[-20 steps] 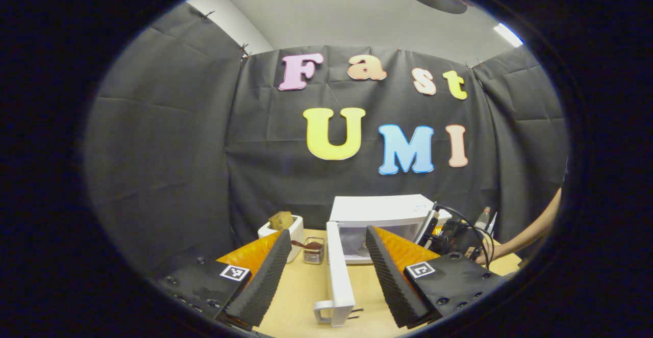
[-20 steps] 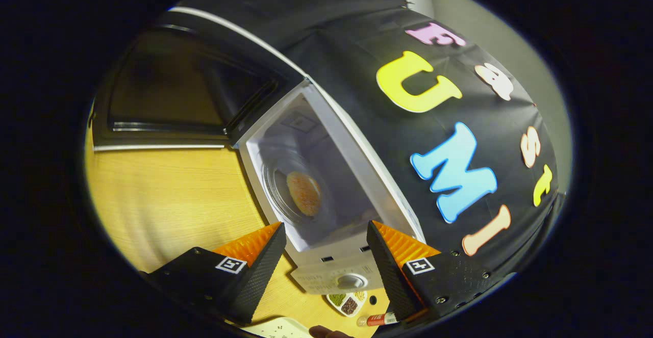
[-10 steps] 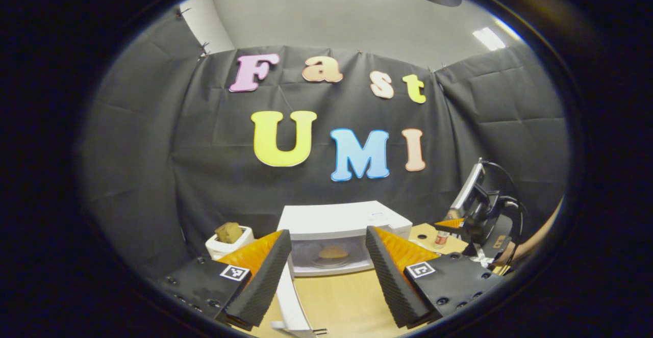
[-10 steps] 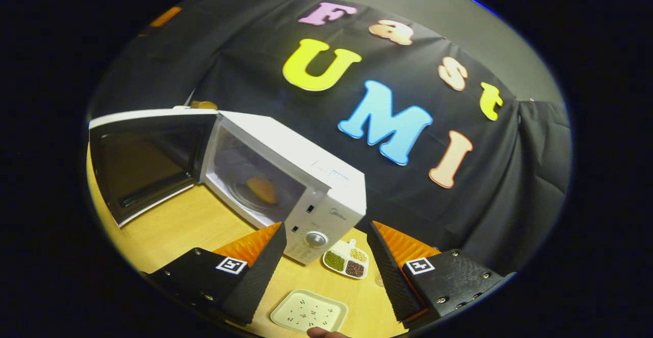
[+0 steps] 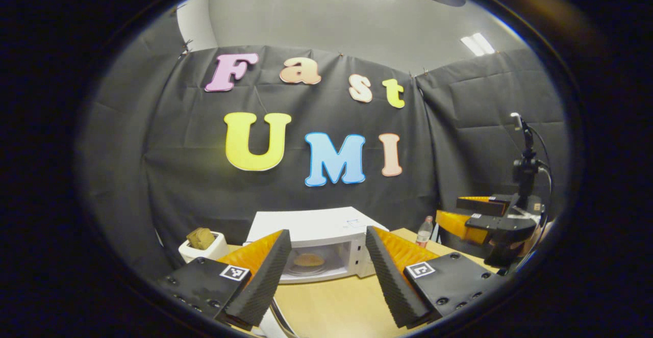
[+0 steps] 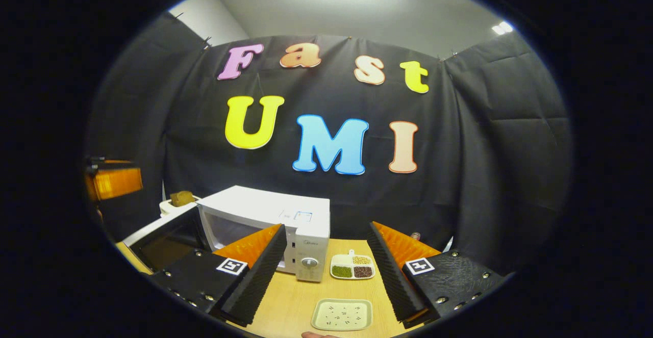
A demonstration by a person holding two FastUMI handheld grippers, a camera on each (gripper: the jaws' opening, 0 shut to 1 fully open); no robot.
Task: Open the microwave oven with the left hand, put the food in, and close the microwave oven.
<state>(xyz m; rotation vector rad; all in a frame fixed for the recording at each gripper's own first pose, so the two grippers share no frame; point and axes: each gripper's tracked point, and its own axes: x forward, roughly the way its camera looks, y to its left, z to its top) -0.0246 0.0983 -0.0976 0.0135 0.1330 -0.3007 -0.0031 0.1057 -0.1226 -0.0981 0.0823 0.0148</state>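
With the food point(image 5: 308, 260) now inside the microwave point(image 5: 319, 226), we have drawn both empty, spread grippers back; its door point(image 6: 164, 236) remains open.

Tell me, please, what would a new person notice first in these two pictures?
The white microwave at the back of the wooden table, its door swung open to the left. Through the opening, the round food lies inside on the turntable. Both the left hand-held gripper and the right hand-held gripper are open and empty.
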